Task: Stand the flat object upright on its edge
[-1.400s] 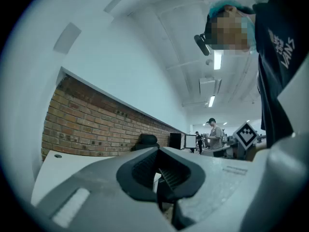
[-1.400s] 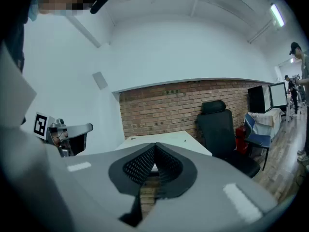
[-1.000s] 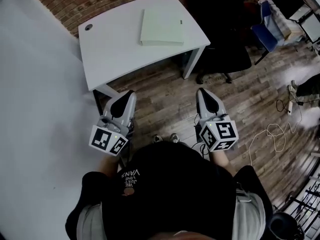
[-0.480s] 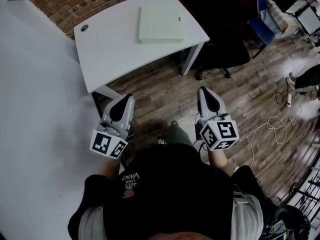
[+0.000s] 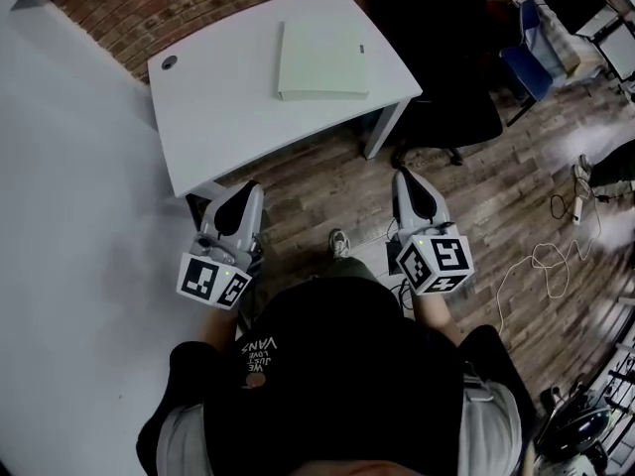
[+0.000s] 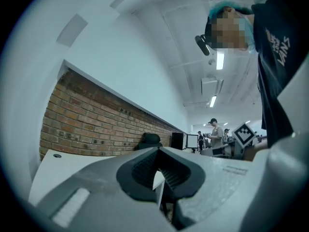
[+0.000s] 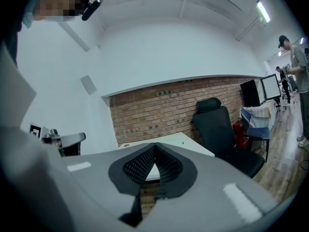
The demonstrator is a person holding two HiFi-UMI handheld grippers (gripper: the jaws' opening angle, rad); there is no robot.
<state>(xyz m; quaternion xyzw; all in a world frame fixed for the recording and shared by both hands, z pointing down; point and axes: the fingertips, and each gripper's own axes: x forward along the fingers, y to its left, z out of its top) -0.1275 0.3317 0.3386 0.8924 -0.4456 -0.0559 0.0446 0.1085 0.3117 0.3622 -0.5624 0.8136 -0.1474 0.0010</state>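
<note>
The flat box (image 5: 322, 59) lies flat on the table (image 5: 228, 117). The left gripper (image 5: 250, 188) and right gripper (image 5: 405, 178) hover off the table's near edge, jaws closed, empty.

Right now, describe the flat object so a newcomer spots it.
Find the white desk by the brick wall. On its right half, nearest the black office chair, a pale green square slab lies flat. It is the desk's only loose thing; the sole other mark is a round hole at the left corner.
</note>
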